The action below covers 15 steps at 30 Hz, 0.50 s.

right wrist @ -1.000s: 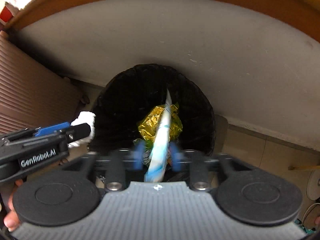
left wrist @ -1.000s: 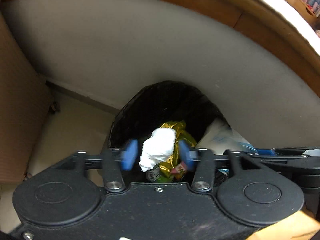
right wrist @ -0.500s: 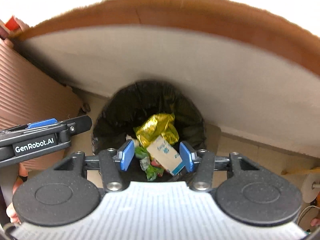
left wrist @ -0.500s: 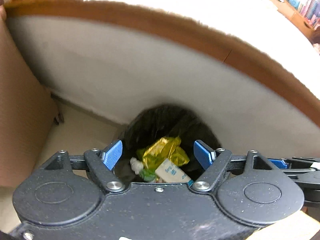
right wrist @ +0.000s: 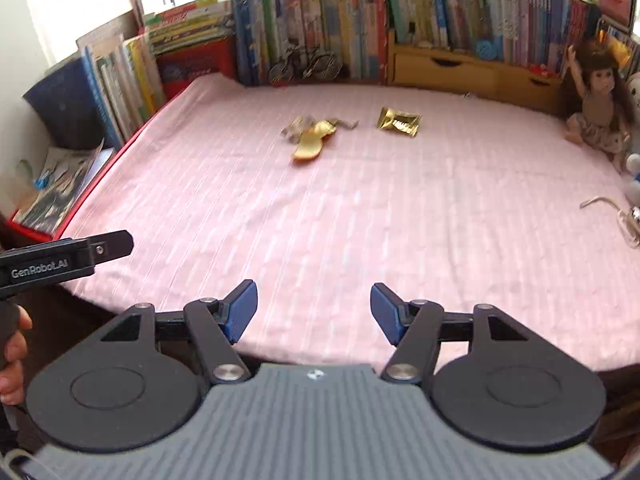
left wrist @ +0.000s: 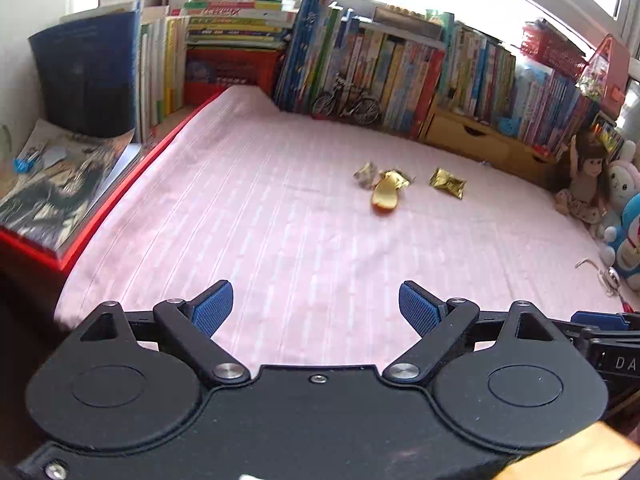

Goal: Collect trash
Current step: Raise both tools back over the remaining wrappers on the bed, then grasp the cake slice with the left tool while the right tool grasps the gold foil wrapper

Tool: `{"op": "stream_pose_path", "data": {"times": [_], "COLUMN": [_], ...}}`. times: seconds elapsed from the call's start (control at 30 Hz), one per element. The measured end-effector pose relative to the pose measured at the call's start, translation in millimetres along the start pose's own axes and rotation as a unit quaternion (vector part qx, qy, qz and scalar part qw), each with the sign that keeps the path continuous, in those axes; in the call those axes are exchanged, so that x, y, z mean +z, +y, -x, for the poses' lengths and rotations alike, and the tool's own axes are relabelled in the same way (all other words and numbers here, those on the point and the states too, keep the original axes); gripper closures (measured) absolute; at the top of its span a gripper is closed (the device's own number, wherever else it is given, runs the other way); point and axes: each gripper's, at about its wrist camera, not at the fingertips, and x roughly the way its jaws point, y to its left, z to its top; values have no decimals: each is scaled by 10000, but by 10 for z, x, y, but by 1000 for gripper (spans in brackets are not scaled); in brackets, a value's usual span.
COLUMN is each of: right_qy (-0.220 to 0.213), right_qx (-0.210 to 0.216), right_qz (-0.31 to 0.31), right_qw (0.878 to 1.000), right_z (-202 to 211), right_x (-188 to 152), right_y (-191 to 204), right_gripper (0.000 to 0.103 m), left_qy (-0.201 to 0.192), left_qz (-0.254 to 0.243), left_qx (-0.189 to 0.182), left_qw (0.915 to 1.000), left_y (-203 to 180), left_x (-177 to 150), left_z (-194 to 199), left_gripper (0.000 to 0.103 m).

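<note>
1. The left gripper (left wrist: 316, 307) stands above the near edge of a table covered by a pink striped cloth (left wrist: 304, 248). Its jaws have just been opening and are spread wide, with nothing between the blue pads (left wrist: 212, 307) but bare cloth.
2. The right gripper (right wrist: 313, 311) hangs over the same near edge, a little to the right. Its jaws have also just been opening; they are parted, somewhat less widely than the left pair, and hold nothing.
3. In the right wrist view the left gripper's black finger, lettered "GenRobot.AI", juts in from the left, and a person's hand (right wrist: 14, 354) grips its handle at the frame edge.
4. The trash lies together well beyond both grippers, toward the far side of the cloth — a yellow-orange peel (left wrist: 386, 196), a crumpled silvery wrapper (left wrist: 366, 175) touching it on the left, and a gold foil packet (left wrist: 448, 183) lying apart to the right.
5. Seen from the right wrist, the peel (right wrist: 310, 147) sits left of centre and the gold packet (right wrist: 399, 122) is a little farther back.
6. A row of upright books (left wrist: 384, 68) lines the far edge, with a small model bicycle (left wrist: 346, 102) in front of them and yellow wooden drawers (right wrist: 444, 68) beside.
7. A doll (right wrist: 600, 100) leans at the far right corner, and soft toys (left wrist: 624, 216) crowd the right edge — a magazine (left wrist: 56, 184) lies on a red box at the left.
</note>
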Motion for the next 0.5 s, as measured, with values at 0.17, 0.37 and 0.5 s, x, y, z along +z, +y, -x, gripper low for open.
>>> {"op": "stream_pose_path", "data": {"times": [0.17, 0.37, 0.5], "right_qy": [-381, -440, -364], "right_qx": [-267, -283, -240], "right_qz": [-3, 512, 977], "right_qw": [9989, 9973, 9943], "right_z": [-106, -706, -1175], "right_x": [559, 1221, 1557], "right_y": [-455, -927, -1172], "right_gripper": [27, 26, 25], "left_qy": [-152, 7, 293], "left_qz": [-210, -255, -201], "left_qx": [-136, 0, 198], "left_qw": [9996, 9997, 9992], "left_y": [-405, -920, -1161], "left_x": [471, 780, 917], "left_z": [-267, -1075, -1682], "left_gripper": [13, 13, 16]}}
